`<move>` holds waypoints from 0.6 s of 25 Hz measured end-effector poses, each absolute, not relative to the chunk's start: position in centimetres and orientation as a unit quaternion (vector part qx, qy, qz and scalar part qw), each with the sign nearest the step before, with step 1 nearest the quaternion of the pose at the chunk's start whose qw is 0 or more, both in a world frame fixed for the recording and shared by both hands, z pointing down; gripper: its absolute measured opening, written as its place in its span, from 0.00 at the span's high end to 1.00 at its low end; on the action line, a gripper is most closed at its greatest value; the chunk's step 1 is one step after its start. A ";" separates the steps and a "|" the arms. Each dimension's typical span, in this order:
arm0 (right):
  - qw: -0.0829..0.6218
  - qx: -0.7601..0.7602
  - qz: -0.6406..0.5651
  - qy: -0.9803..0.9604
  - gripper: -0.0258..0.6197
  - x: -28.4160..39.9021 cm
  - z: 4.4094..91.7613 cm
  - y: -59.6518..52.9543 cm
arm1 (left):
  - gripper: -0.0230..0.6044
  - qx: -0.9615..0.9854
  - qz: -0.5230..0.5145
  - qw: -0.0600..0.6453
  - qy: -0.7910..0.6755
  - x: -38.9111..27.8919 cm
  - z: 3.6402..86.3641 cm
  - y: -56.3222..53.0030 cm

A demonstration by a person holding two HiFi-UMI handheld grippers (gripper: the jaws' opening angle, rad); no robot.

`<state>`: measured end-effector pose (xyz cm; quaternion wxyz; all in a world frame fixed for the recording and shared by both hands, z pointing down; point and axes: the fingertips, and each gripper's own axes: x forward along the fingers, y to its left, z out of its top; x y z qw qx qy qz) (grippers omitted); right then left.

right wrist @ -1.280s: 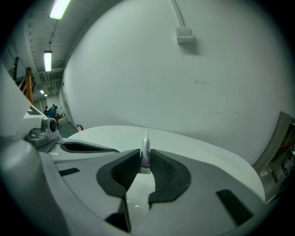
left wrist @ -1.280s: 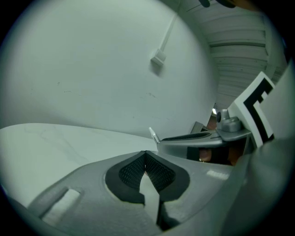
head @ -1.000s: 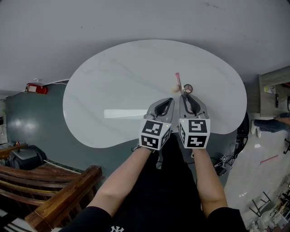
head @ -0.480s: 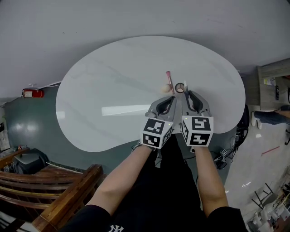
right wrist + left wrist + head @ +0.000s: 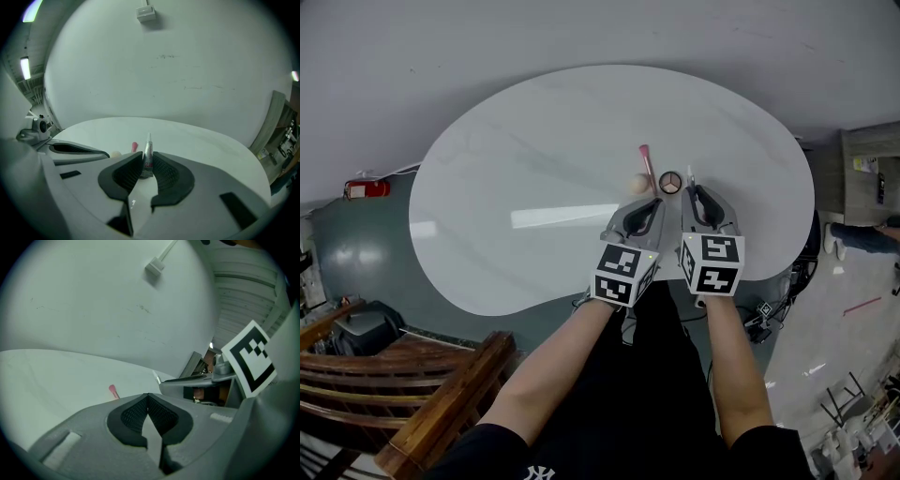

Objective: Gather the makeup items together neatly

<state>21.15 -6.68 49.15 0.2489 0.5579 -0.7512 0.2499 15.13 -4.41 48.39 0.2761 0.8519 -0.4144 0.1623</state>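
a: what is the right gripper (image 5: 147, 154) up to?
b: it's clamped on a small tube (image 5: 148, 142), silvery with pink print. the tube stands upright between the pads, its pointed cap sticking out past the jaw tips.
a: and the left gripper (image 5: 148, 397)?
b: pinched together at the tips, with nothing between the pads. it sits just beside the right one, both over the near side of the white table (image 5: 516, 169).
a: where are the other makeup items?
b: all close together ahead of the grippers. a pink-tipped stick (image 5: 646, 165) lies pointing away from the person. a beige sponge (image 5: 638, 184) sits just beside its near end (touching or not, i can't tell). a round compact (image 5: 670, 182) sits just right of them, lid open and pale shades showing.
a: how near is the tube to that group?
b: from the head view its cap shows just right of the compact. i can't make out whether the tube's lower end meets the tabletop.
a: anything else around?
b: a red extinguisher (image 5: 369, 187) on the floor to the left, and a wooden bench (image 5: 412, 394) beside the person's legs.
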 end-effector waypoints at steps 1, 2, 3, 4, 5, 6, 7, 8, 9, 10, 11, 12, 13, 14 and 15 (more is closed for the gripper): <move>0.251 0.557 0.254 -0.750 0.84 21.3 49.7 -6.9 | 0.95 0.851 0.164 0.278 -0.414 15.3 48.7 -4.6; 0.253 0.556 0.258 -0.748 0.84 21.5 50.2 -7.1 | 0.95 0.851 0.166 0.279 -0.413 15.4 49.0 -4.8; 0.255 0.555 0.261 -0.747 0.84 21.7 50.6 -7.3 | 0.95 0.850 0.168 0.281 -0.412 15.6 49.2 -5.0; 0.257 0.554 0.264 -0.746 0.84 21.8 51.0 -7.4 | 0.95 0.850 0.170 0.282 -0.412 15.7 49.5 -5.1; 0.258 0.553 0.267 -0.746 0.84 21.8 51.4 -7.6 | 0.95 0.849 0.171 0.284 -0.411 15.7 49.7 -5.2; 0.259 0.552 0.270 -0.745 0.84 21.9 51.8 -7.7 | 0.95 0.849 0.173 0.285 -0.411 15.8 49.9 -5.3; 0.261 0.551 0.273 -0.744 0.84 21.9 52.2 -7.8 | 0.95 0.848 0.175 0.287 -0.410 15.8 50.1 -5.3; 0.262 0.549 0.276 -0.744 0.84 21.9 52.5 -7.8 | 0.95 0.847 0.176 0.288 -0.410 15.9 50.3 -5.4; 0.264 0.548 0.278 -0.744 0.84 22.0 52.9 -7.9 | 0.95 0.847 0.178 0.291 -0.409 16.0 50.5 -5.4; 0.264 0.547 0.281 -0.743 0.84 22.1 53.3 -8.1 | 0.95 0.846 0.179 0.293 -0.409 16.1 50.7 -5.4; 0.265 0.546 0.284 -0.743 0.84 22.2 53.6 -8.2 | 0.95 0.845 0.181 0.294 -0.409 16.1 51.0 -5.5; 0.266 0.544 0.286 -0.743 0.84 22.2 53.9 -8.3 | 0.95 0.844 0.183 0.296 -0.408 16.1 51.2 -5.5; 0.267 0.543 0.288 -0.742 0.84 22.2 54.3 -8.4 | 0.95 0.843 0.184 0.297 -0.409 16.1 51.3 -5.5; 0.269 0.541 0.289 -0.742 0.84 22.2 54.6 -8.4 | 0.95 0.843 0.185 0.298 -0.409 16.2 51.5 -5.5; 0.271 0.539 0.291 -0.742 0.84 22.3 54.9 -8.5 | 0.95 0.842 0.186 0.299 -0.409 16.2 51.6 -5.6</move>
